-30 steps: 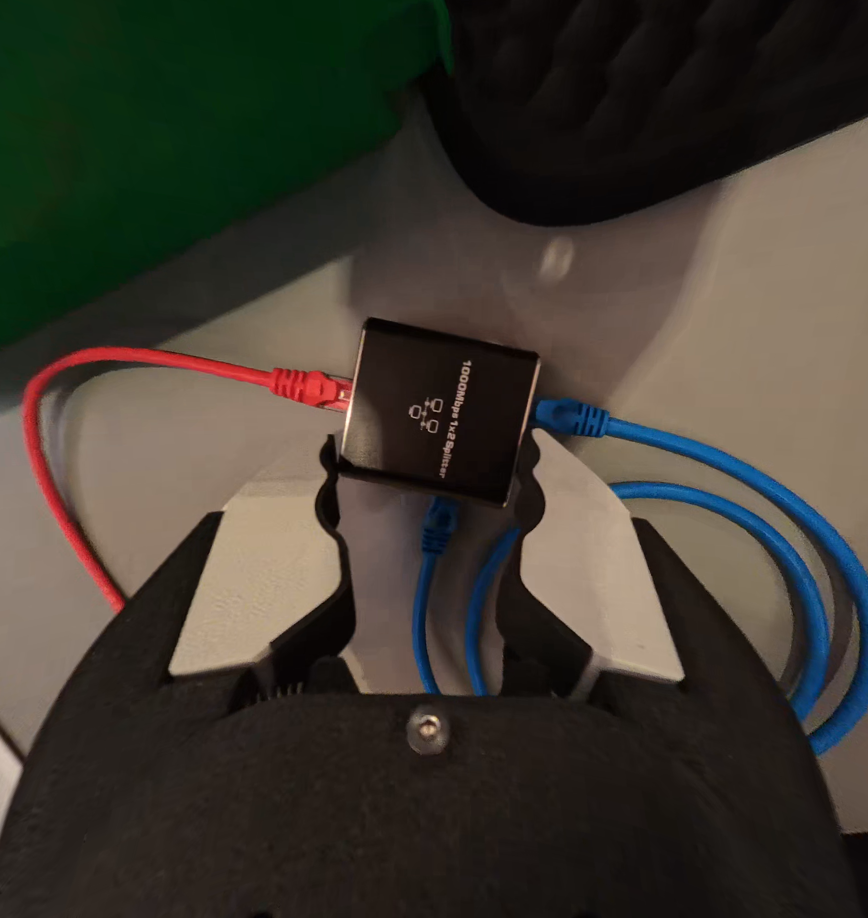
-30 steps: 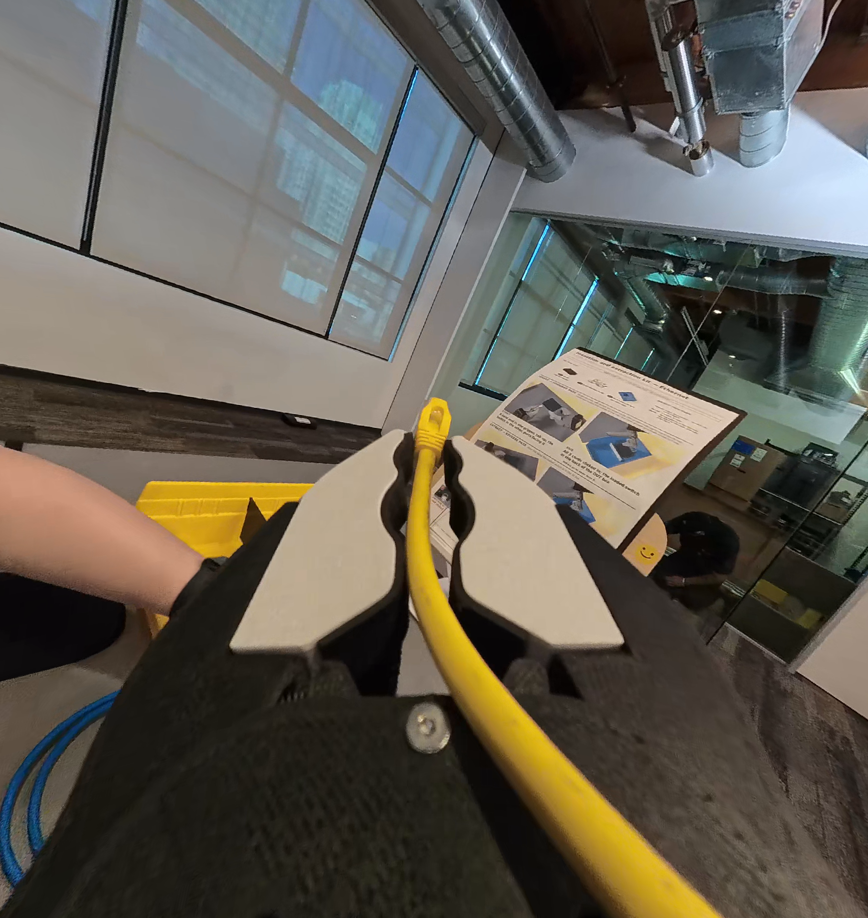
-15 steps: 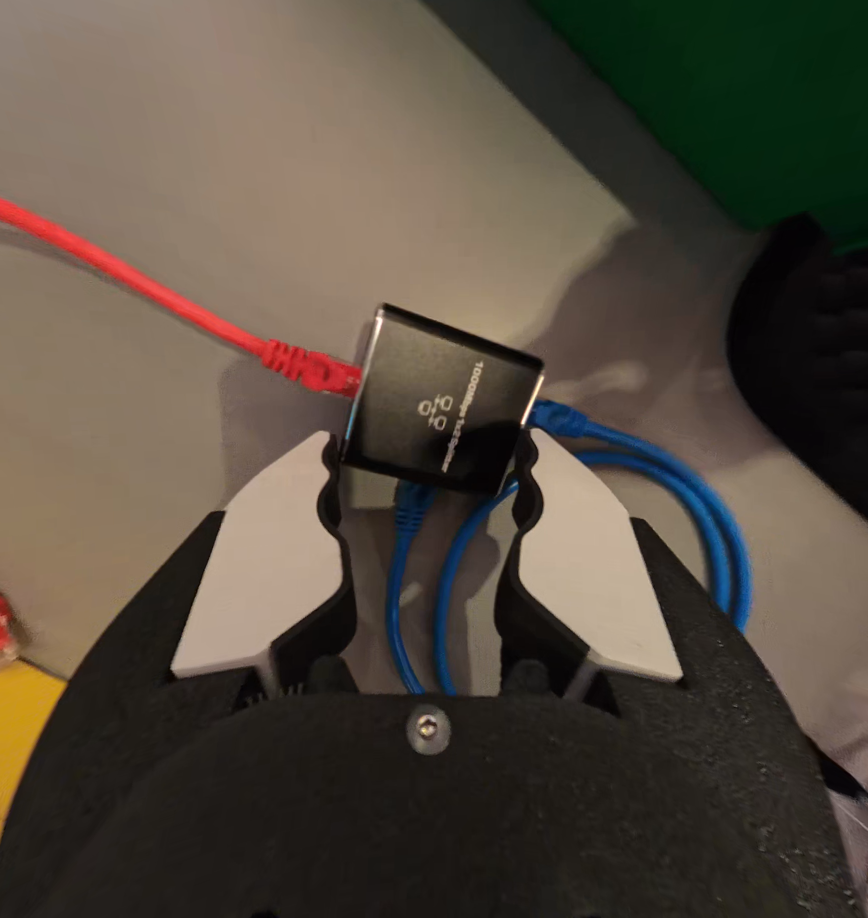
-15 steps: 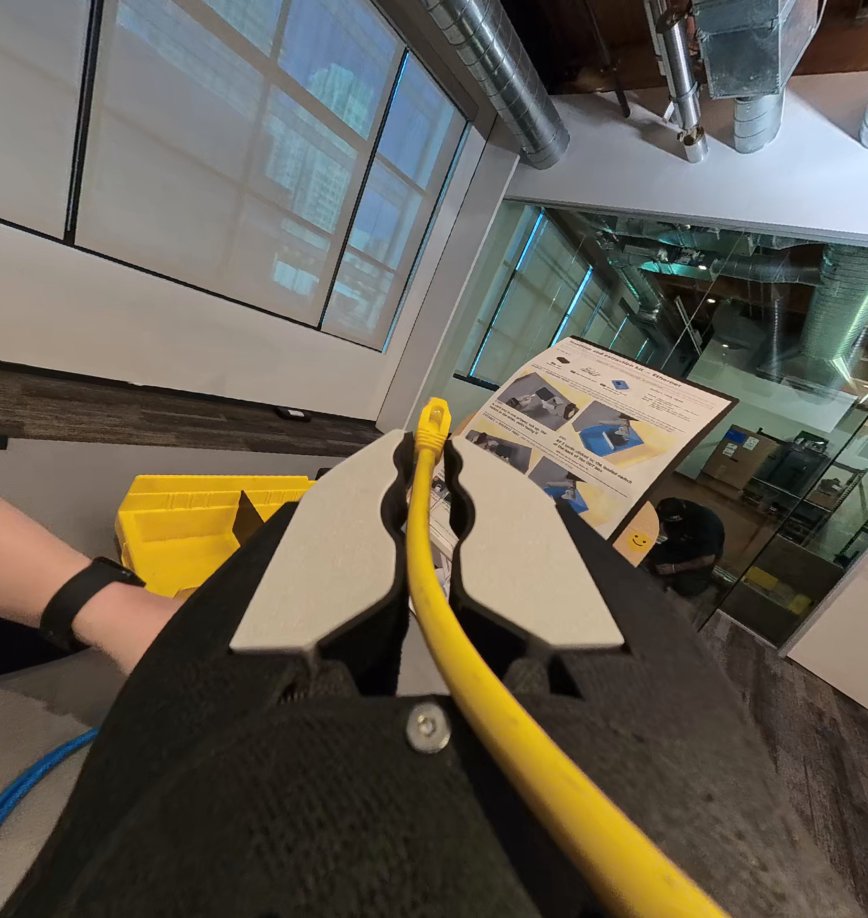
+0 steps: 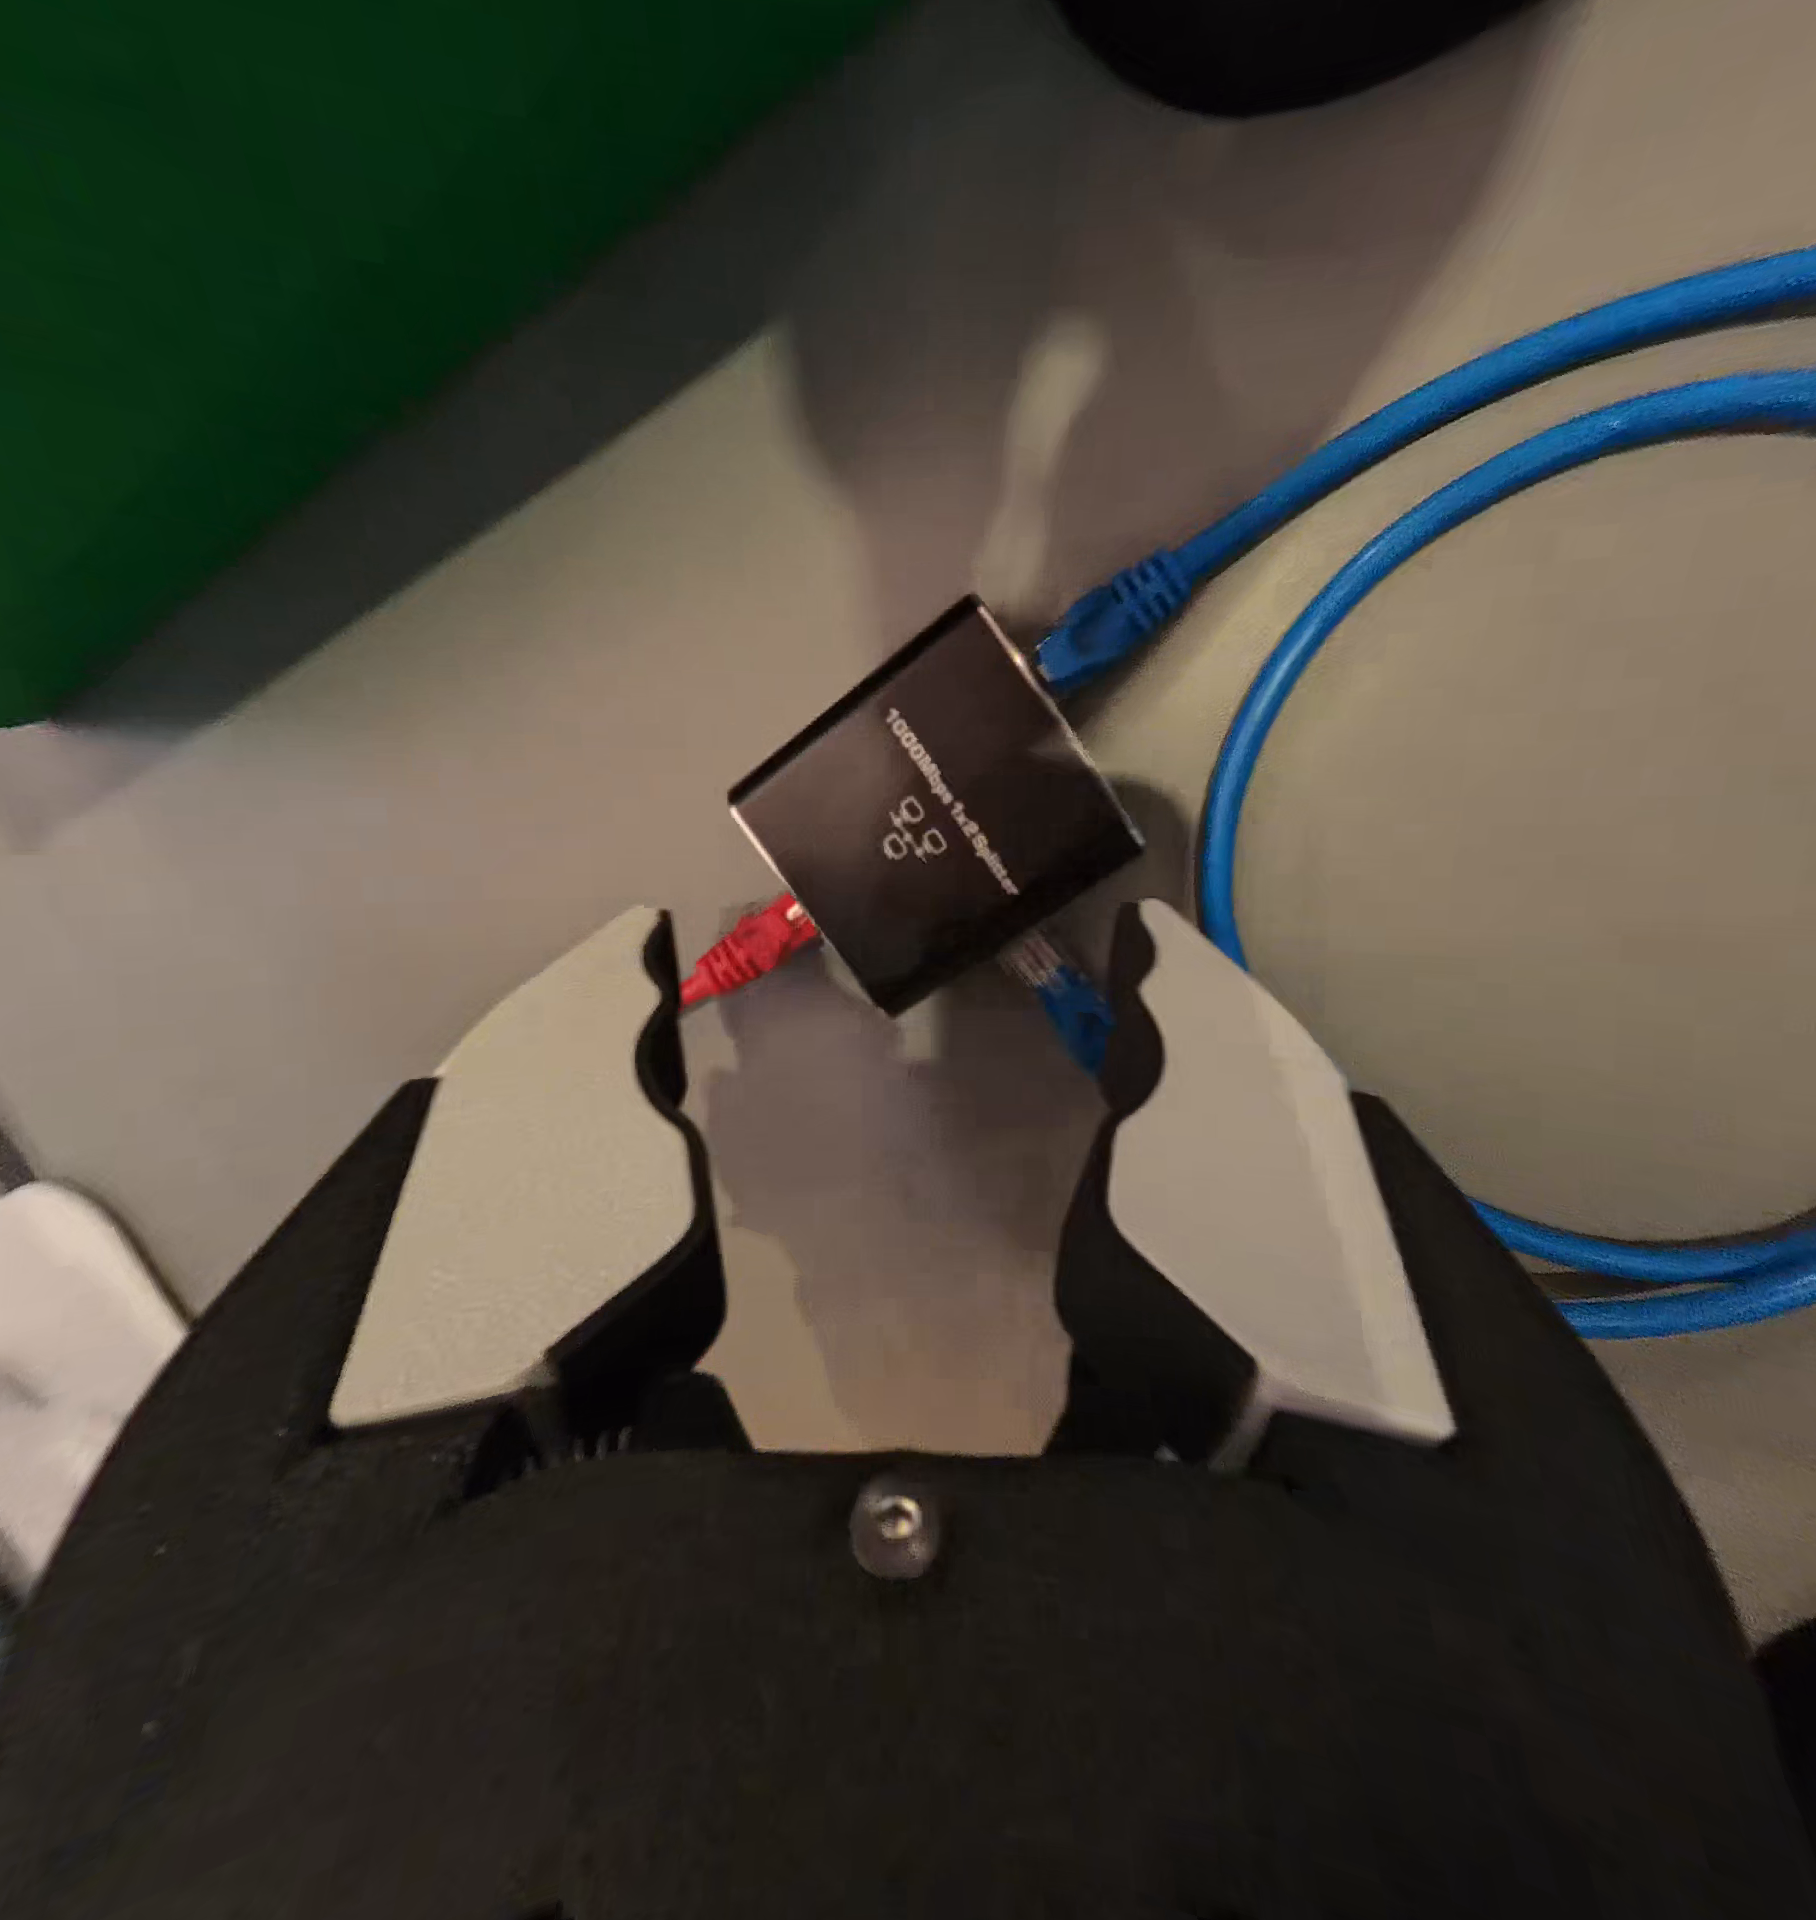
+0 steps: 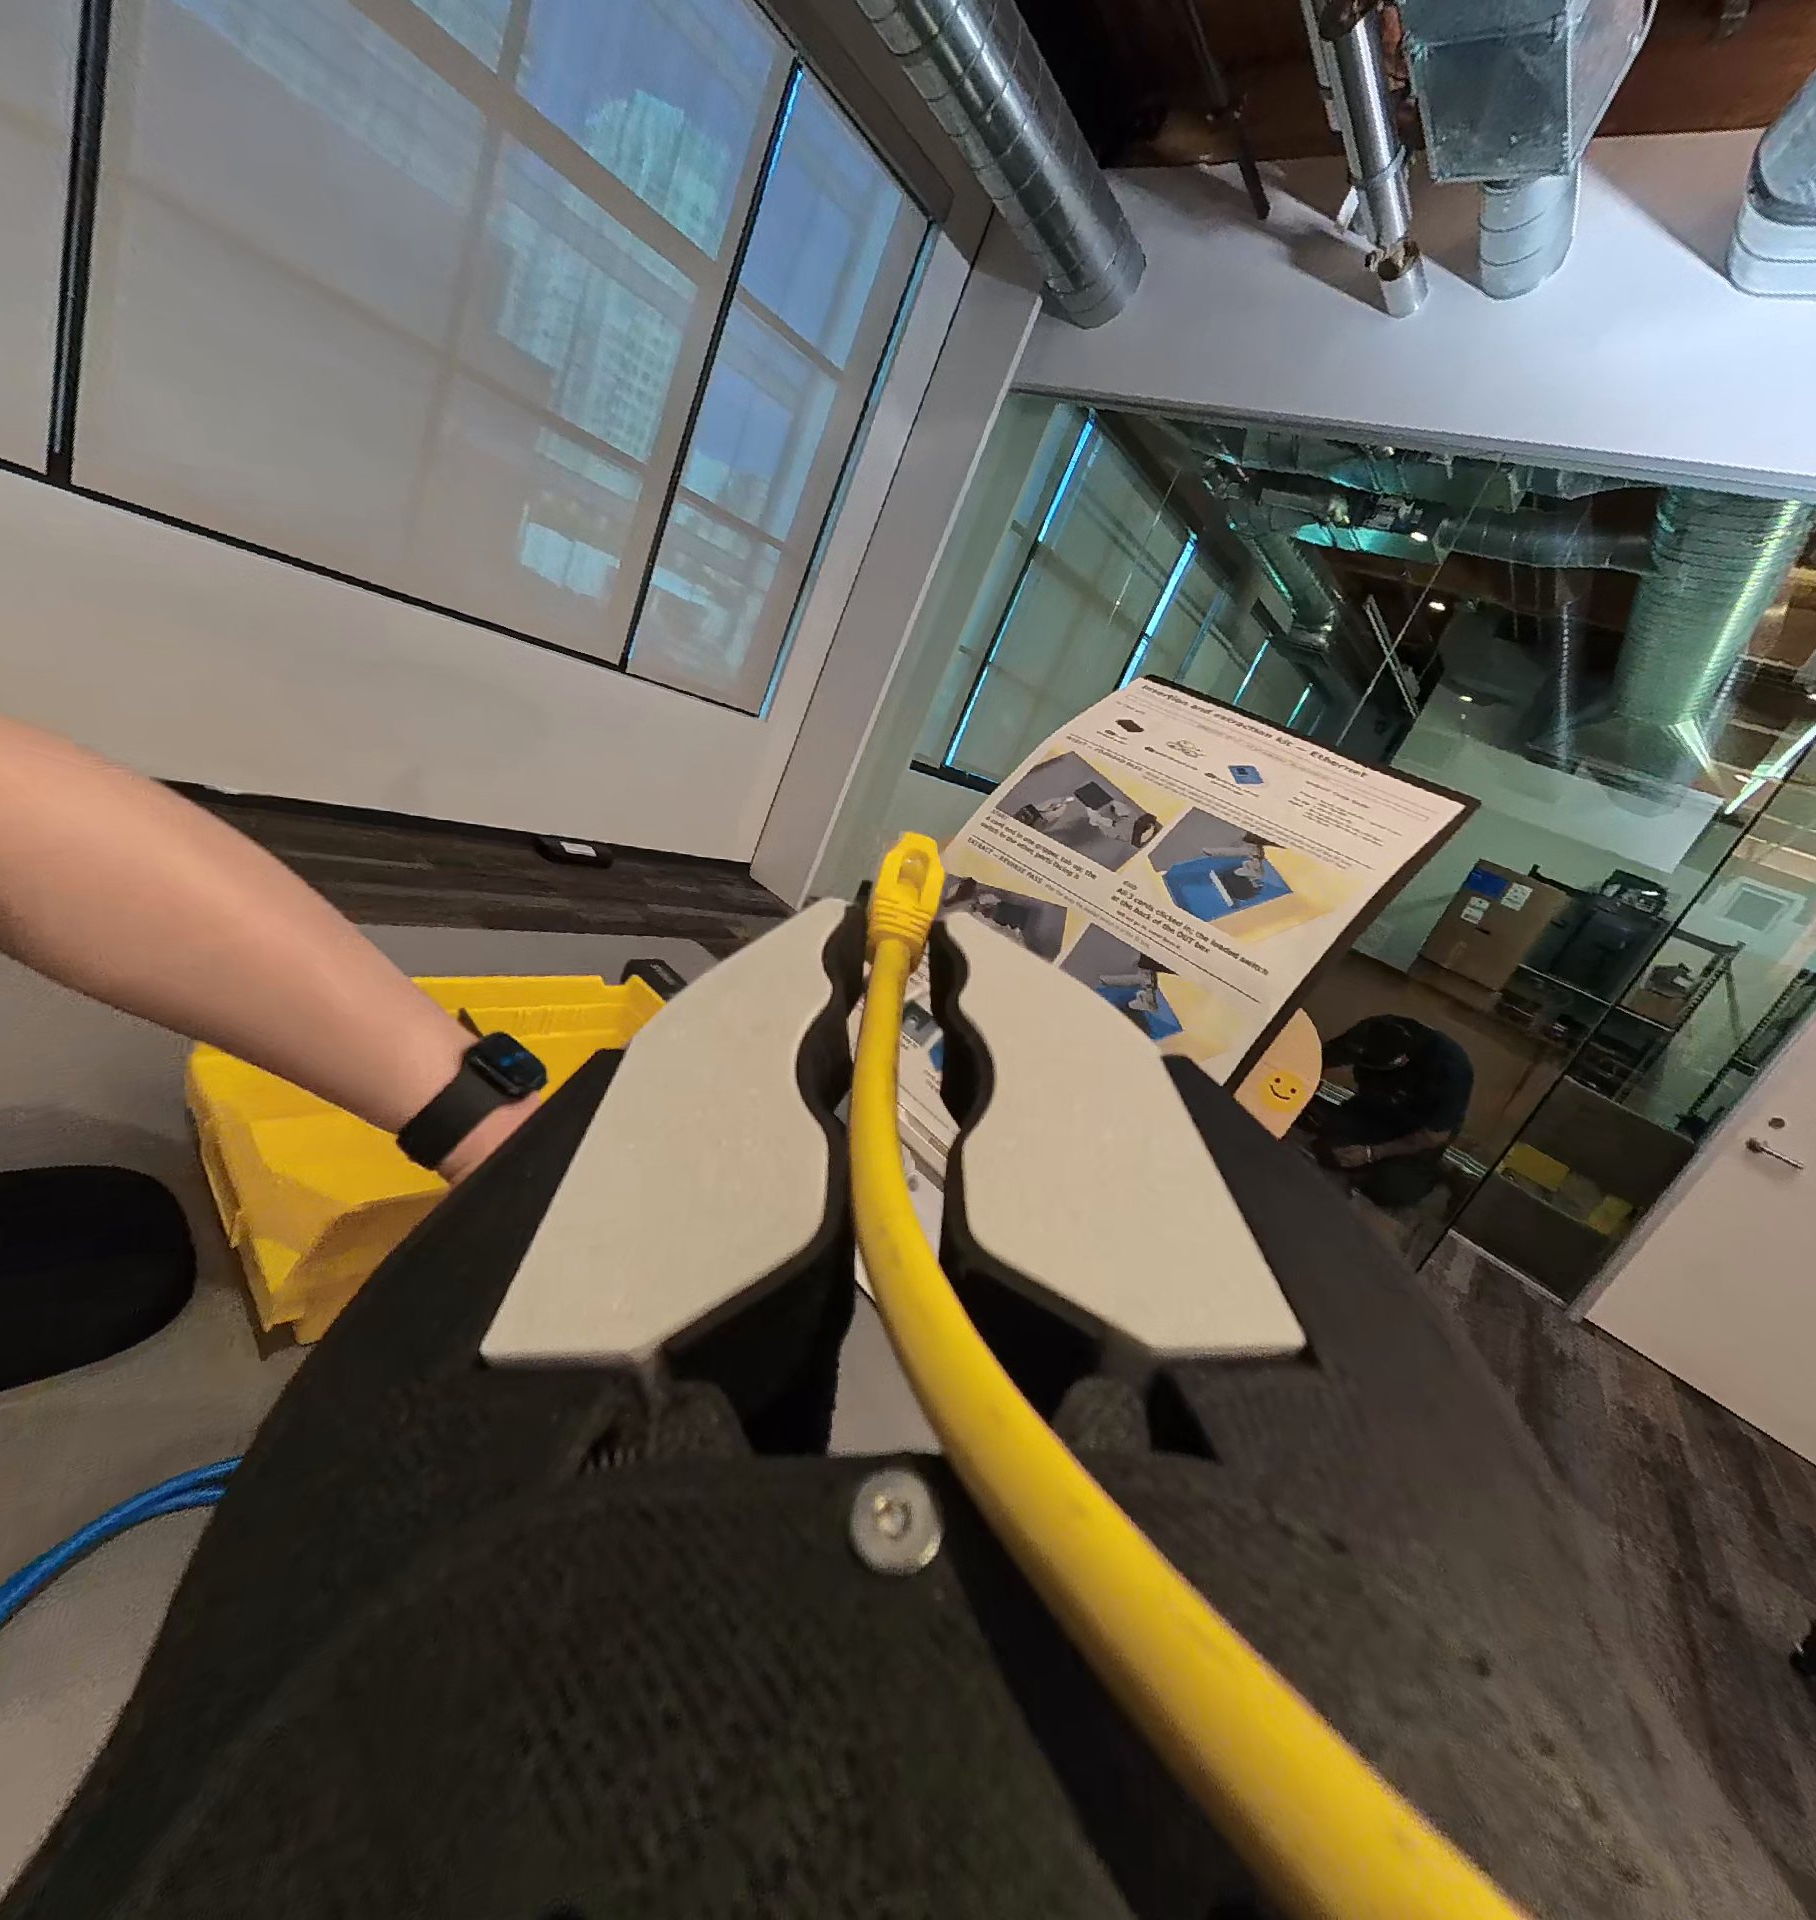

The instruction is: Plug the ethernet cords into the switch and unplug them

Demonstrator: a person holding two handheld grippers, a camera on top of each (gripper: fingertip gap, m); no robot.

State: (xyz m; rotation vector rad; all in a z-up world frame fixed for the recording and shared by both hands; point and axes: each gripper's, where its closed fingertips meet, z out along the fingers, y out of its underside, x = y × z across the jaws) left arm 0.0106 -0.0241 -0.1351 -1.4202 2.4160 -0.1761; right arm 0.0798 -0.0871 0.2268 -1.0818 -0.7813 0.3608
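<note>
The black switch lies on the grey table, turned cornerwise. A red plug sits in its near-left face. A blue cord's plug sits in its far-right face, and a second blue plug lies loose by its near edge. My left gripper is open, its tips on either side of the switch's near corner without touching it. My right gripper is shut on the yellow cord just behind its plug, held up in the air and pointing away from the table.
A green bin stands at the far left and a black foam pad at the top. The blue cord loops lie to the right. The right wrist view shows a yellow bin, a person's forearm with a watch, and an instruction board. The tips of one gripper are about 35 cm away from the tips of the other.
My left gripper has opened and let go of the switch, which now lies turned on the table. The right gripper still holds the yellow cord aloft, barely moved.
</note>
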